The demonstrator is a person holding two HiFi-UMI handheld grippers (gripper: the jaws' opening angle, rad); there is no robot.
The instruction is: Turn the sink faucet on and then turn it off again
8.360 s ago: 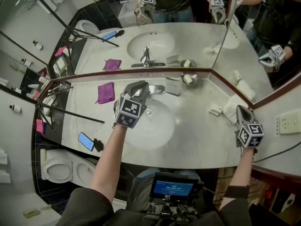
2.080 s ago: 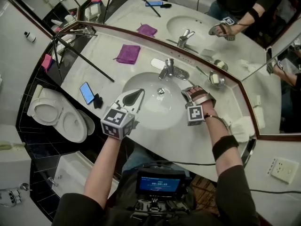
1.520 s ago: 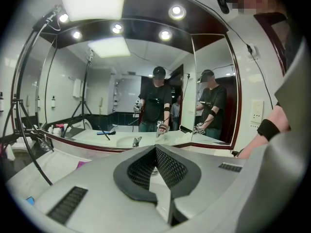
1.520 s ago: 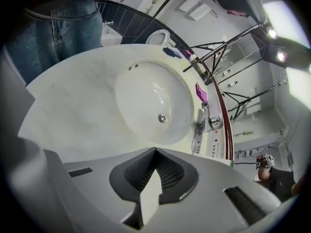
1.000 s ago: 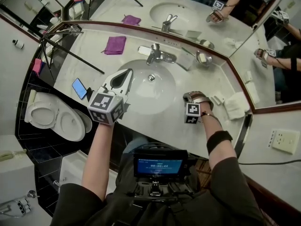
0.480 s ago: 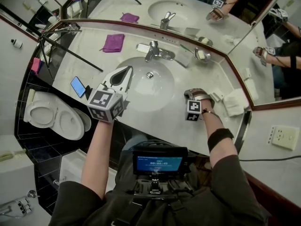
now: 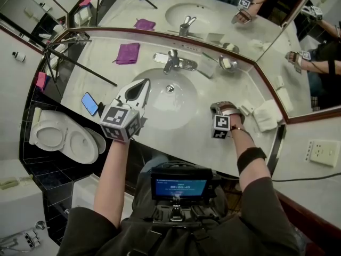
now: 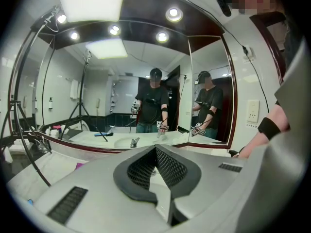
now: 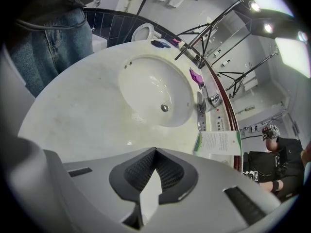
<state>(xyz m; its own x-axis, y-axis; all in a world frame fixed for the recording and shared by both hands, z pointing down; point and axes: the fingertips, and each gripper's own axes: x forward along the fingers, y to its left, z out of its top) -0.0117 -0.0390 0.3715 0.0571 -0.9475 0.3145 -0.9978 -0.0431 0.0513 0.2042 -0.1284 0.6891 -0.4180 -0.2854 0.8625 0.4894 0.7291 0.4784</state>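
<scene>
The chrome faucet [image 7: 171, 61] stands behind the white sink basin [image 7: 166, 99] on the pale stone counter, and I see no stream under its spout. My left gripper [image 7: 144, 84] is shut and empty, held over the basin's front left rim and apart from the faucet. My right gripper [image 7: 218, 109] is also shut and empty, tilted down over the counter to the right of the basin. In the right gripper view the basin [image 9: 146, 89] and the faucet [image 9: 205, 101] lie well beyond the closed jaws [image 9: 155, 153]. In the left gripper view the closed jaws [image 8: 156, 150] face the mirror.
A purple cloth [image 7: 128, 53] and a tripod leg [image 7: 80, 63] lie on the counter's left, with a phone [image 7: 89, 103] near its front edge. A soap dish [image 7: 227, 63], a printed card [image 9: 218, 142] and folded towels [image 7: 266, 115] sit to the right. A toilet [image 7: 58, 137] stands below left.
Two seconds ago the right gripper was close to the faucet's right side; it has drawn back to the counter right of the basin. The left gripper has held its place over the last second.
</scene>
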